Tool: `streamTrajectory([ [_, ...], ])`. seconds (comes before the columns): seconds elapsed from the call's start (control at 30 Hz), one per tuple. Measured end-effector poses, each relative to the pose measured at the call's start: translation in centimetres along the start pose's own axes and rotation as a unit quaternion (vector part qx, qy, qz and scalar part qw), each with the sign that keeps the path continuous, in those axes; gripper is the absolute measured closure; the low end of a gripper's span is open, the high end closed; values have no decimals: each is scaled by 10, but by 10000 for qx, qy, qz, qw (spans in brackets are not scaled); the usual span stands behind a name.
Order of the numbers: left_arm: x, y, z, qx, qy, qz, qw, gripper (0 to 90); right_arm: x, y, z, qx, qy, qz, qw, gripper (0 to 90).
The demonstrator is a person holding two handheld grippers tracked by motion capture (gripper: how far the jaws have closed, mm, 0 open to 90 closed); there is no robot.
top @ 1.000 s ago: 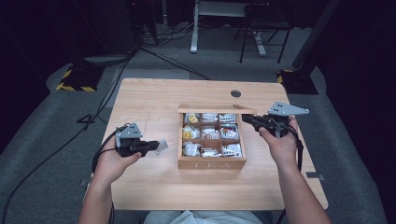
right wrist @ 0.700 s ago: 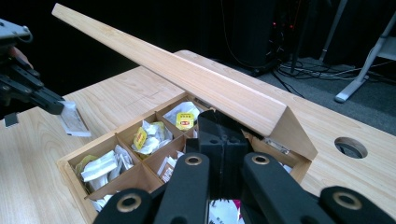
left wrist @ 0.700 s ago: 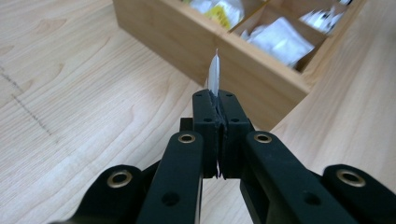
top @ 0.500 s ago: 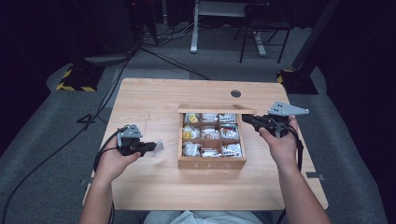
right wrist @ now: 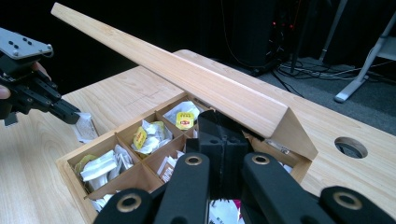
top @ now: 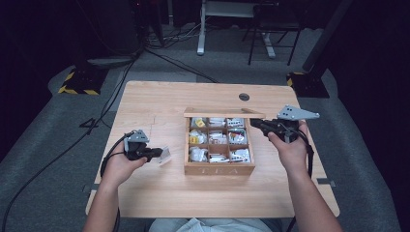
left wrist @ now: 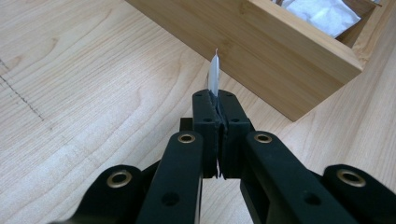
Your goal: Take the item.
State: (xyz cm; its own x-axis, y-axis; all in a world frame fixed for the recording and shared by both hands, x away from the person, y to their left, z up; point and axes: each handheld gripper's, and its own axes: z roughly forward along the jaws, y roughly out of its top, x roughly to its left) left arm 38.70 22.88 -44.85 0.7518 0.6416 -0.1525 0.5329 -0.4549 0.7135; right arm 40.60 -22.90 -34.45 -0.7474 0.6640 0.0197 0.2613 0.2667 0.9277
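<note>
Dim room: grey carpet (top: 43, 145), cables (top: 159, 53), desk legs (top: 200, 43) behind.

black two-jaw left tool (left wrist: 217, 105), right tool (right wrist: 223, 140): brass rivets, grey three-cornered top plates, trailing black cables; forearms bare.

We see bare worktop (top: 159, 108) along the far edge and the whole near edge, wide enough for either hand to pass. The wooden box (top: 218, 168) stands mid-worktop, blocking the straight path between the sides. Its raised lid (right wrist: 187, 81) slants over the compartments' far side, so entry comes from above and the near side. The left tongs (top: 155, 154) sit just beside the box's left wall.
</note>
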Motion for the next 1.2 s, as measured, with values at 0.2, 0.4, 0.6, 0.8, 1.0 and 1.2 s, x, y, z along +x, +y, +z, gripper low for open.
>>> streamTrajectory([
  [0.2,2,-1,2,24,22,-52,10000,879,0,0,0,4,0,-4,10000,900],
  [0.4,7,-5,2,-12,36,-149,9999,878,0,0,0,7,-5,-6,10000,900],
  [0.6,8,-7,4,7,15,-224,9997,875,1,0,0,8,-17,-10,10000,900],
  [0.8,12,-9,5,-28,63,-280,9996,842,1,0,1,12,-16,-13,10000,900],
  [1.0,15,-8,1,-377,551,-310,9973,526,1,0,1,16,-17,-18,10000,900],
  [1.2,16,-7,-7,-508,734,-337,9954,420,1,-1,2,39,-5,-26,10000,900],
])
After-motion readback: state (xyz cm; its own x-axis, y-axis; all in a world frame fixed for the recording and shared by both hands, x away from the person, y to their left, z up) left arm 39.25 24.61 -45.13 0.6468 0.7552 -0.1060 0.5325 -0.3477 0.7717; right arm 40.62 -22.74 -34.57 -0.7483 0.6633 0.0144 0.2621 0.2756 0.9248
